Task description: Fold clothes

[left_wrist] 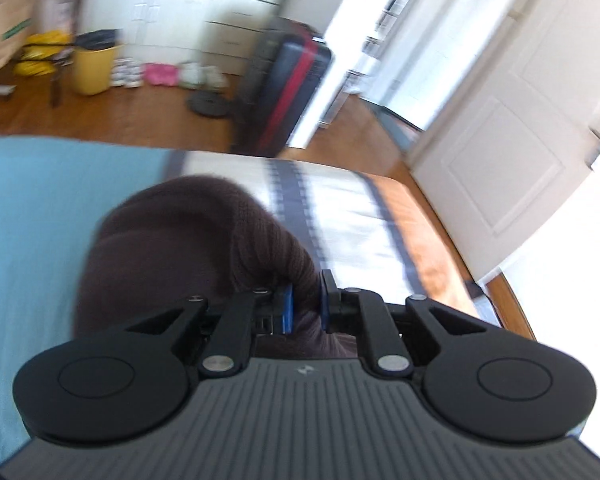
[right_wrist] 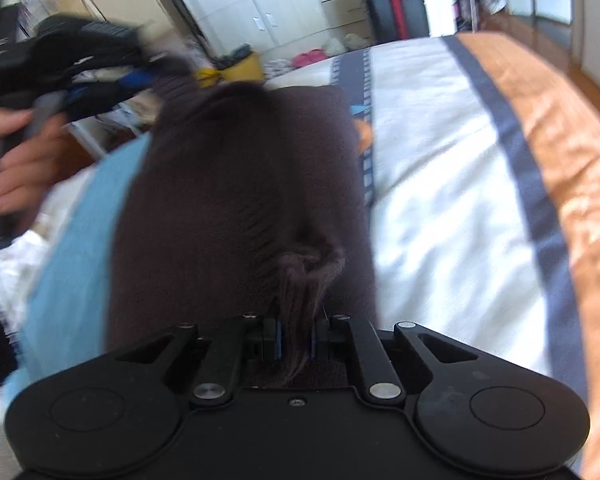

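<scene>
Both the left claw and right claw pinch the ribbed brown knit sweater.

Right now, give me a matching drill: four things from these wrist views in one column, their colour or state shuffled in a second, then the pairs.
Column one:
1. dark brown knit sweater
2. plastic waste bin on the floor
3. upright black suitcase
4. left gripper

Column two:
A. yellow
B. shut on knit fabric
C. lying across the light blue towel
D. has a red strap

Pairs: 1-C, 2-A, 3-D, 4-B
</scene>
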The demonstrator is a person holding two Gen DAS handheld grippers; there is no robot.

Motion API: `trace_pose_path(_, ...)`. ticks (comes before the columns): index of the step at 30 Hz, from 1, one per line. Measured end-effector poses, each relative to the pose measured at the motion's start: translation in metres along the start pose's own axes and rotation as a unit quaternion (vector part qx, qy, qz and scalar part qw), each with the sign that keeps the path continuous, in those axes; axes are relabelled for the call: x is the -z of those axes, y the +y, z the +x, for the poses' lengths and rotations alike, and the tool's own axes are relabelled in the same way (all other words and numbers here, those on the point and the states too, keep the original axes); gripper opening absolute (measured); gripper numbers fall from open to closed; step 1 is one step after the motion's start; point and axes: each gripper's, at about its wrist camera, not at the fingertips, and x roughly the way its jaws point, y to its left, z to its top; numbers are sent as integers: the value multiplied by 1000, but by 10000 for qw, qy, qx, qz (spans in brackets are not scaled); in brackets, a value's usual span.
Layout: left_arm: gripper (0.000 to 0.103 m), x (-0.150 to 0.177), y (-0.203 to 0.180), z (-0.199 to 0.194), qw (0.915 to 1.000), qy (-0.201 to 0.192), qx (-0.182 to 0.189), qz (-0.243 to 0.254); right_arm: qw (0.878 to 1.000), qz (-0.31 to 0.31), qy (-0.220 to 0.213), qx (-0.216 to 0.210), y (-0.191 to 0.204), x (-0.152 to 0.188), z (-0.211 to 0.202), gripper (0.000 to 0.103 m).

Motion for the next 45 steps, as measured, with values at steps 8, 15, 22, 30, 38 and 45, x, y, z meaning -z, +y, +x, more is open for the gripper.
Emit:
trace_pose_path(8,54,11,-27,-19,9957,-392,-7,837,9992,17,-227,318,-2,1,-9,12)
trace_pose_path(15,62,43,-4,-42,9900,-345,-713,1168,9924,139,-1018,-675,-3,8,-47,11)
trace_pose_path(22,62,97,43,-47,9976,480,-240,432,9890,288,-1174,-859,-3,18,-69,11)
trace_pose_path(30,63,156,32,-42,9963,599,-178,591,9855,595,-1144,-1102,-22,9,-61,46)
trace_pose_path(38,64,179,35,-58,9980,501,-52,372,9947,501,-893,95,-30,-26,-25,59)
trace_pose_path(45,64,183,30,-62,9973,635,-54,370,9934,-767,-729,453,6,-69,29,59)
